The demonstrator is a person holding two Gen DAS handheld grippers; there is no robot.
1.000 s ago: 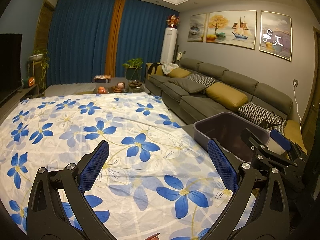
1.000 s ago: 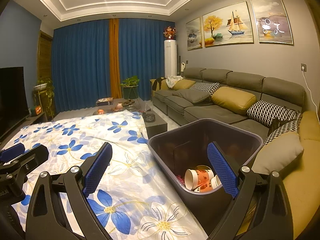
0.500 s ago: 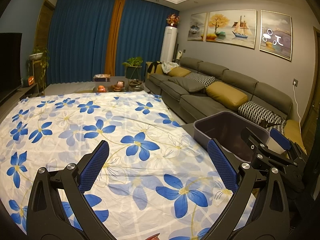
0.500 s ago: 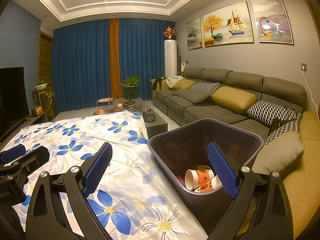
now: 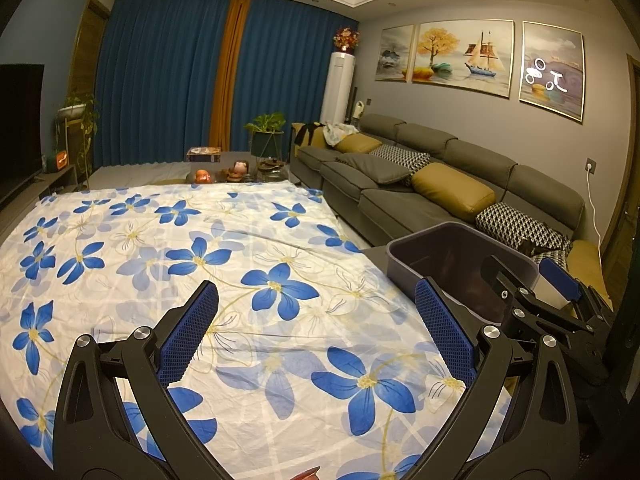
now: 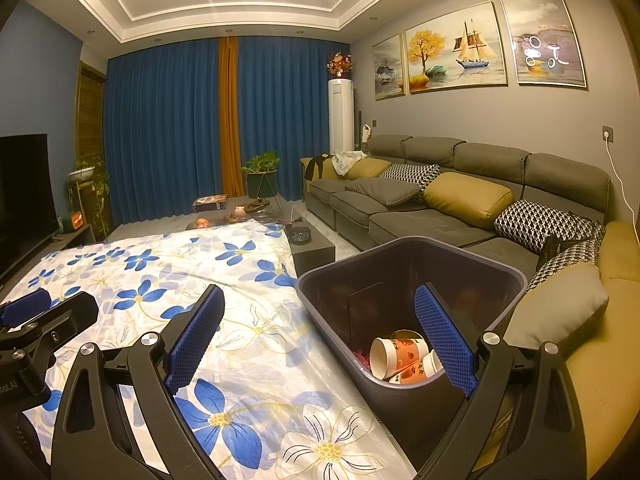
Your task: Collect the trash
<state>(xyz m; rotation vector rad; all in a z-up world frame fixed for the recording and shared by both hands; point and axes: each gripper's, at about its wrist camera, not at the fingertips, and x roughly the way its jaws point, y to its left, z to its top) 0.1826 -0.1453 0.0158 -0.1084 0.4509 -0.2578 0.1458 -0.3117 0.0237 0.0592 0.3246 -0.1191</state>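
A dark plastic bin (image 6: 516, 276) stands at the right edge of the flowered cloth (image 6: 248, 320), beside the sofa. Inside it lie orange-printed paper cups (image 6: 398, 358) and some pink scraps. My right gripper (image 6: 320, 338) hangs open over the bin's near left rim, with nothing between its blue pads. My left gripper (image 5: 316, 332) is open too, above the bare cloth (image 5: 200, 264), holding nothing. The bin (image 5: 404, 242) shows at the right of the left wrist view, partly behind the right gripper's black frame. A small red-brown thing peeks in at the bottom edge there; I cannot tell what it is.
A long grey sofa (image 6: 460, 204) with yellow and patterned cushions runs along the right wall. Beyond the cloth are a low dark table (image 6: 312, 246) with an ashtray, small ornaments (image 5: 236, 170), a potted plant (image 5: 266, 130) and blue curtains. A TV (image 6: 24, 196) stands at the left.
Both grippers stay open and nearly still. The left wrist view has drifted very slightly; the cups in the bin lie as before.
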